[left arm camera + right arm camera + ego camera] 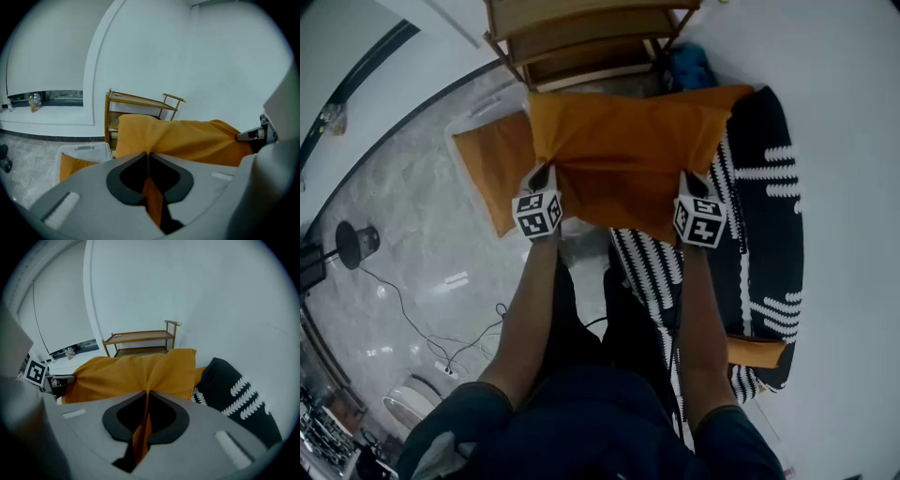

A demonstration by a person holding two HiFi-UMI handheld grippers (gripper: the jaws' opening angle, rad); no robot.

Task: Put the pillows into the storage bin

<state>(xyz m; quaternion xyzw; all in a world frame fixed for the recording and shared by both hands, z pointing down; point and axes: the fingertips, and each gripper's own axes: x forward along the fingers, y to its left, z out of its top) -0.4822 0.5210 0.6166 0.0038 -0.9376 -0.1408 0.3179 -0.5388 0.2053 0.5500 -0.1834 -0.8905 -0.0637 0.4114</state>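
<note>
An orange pillow (628, 150) hangs in the air between my two grippers, in front of the person. My left gripper (546, 176) is shut on its near left edge, and orange fabric (152, 197) shows pinched between the jaws. My right gripper (694, 180) is shut on the near right edge, cloth (140, 432) caught in its jaws. A second orange pillow (492, 164) lies in the white storage bin (478, 117) on the floor to the left, partly covered by the held one. The bin's rim (84, 149) shows in the left gripper view.
A wooden shelf cart (581, 37) stands against the wall behind the pillow. A black cushion with white markings (759, 216) lies on the right, with another orange piece (757, 352) at its near end. Cables (441, 333) and a lamp base (356, 242) sit on the marble floor at left.
</note>
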